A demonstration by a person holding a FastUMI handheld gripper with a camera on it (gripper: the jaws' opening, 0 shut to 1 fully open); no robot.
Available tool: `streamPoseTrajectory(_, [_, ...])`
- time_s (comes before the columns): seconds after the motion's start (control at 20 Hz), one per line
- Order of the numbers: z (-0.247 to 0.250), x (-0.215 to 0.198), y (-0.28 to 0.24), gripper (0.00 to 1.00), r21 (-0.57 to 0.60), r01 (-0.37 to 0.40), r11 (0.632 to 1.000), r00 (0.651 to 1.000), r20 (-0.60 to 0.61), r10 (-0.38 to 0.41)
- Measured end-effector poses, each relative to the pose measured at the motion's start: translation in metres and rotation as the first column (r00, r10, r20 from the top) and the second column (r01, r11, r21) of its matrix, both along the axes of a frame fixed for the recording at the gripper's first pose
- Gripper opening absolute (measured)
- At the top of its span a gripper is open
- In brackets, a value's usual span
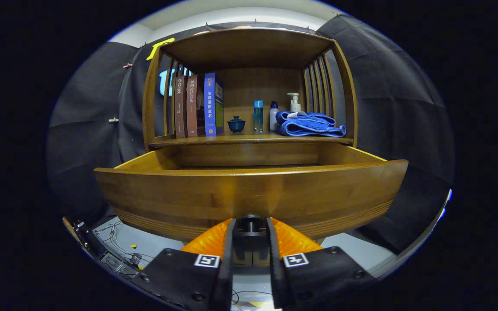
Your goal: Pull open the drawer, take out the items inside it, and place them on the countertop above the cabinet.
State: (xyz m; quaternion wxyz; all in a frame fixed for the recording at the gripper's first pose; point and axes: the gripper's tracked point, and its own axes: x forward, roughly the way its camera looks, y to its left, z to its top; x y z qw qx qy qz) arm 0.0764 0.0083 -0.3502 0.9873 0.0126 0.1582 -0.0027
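The wooden drawer (249, 194) stands pulled out of the cabinet toward me, and its front panel hides whatever lies inside. A dark knob (250, 229) sits low at the middle of that panel. My gripper (250, 222) is right at it, one finger on each side, pressing on the knob. Above the drawer runs the countertop (249, 139), under a wooden hutch.
On the countertop stand three books (197, 108) at the left, a dark blue lidded cup (236, 124), a teal bottle (258, 115), a white bottle (273, 115), a pump bottle (294, 103) and a folded blue towel (309, 124). Cables and small electronics (115, 255) lie on the floor, lower left.
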Motion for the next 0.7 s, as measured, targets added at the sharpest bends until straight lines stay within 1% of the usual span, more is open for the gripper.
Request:
streamPoseTrajectory(0.05, [0.006, -0.001, 0.002, 0.44, -0.012, -0.012, 1.000, 1.000, 0.016, 0.012])
streamPoseTrajectory(0.15, [0.022, -0.002, 0.004, 0.72, -0.047, -0.031, 0.998, 0.998, 0.054, 0.033])
streamPoseTrajectory(0.25, [0.041, -0.007, -0.001, 1.00, -0.085, -0.020, 0.996, 0.995, 0.100, 0.028])
streamPoseTrajectory(0.4, [0.066, -0.014, -0.004, 0.99, -0.110, -0.031, 0.993, 0.992, 0.120, 0.044])
streamPoseTrajectory(0.5, [0.085, -0.015, -0.005, 0.99, -0.105, -0.047, 0.993, 0.991, 0.119, 0.060])
streamPoseTrajectory(0.65, [0.116, -0.007, -0.006, 0.98, -0.025, -0.048, 0.999, 0.990, 0.135, 0.051])
streamPoseTrajectory(0.7, [0.126, -0.001, -0.011, 0.98, -0.002, -0.027, 1.000, 0.990, 0.139, 0.027])
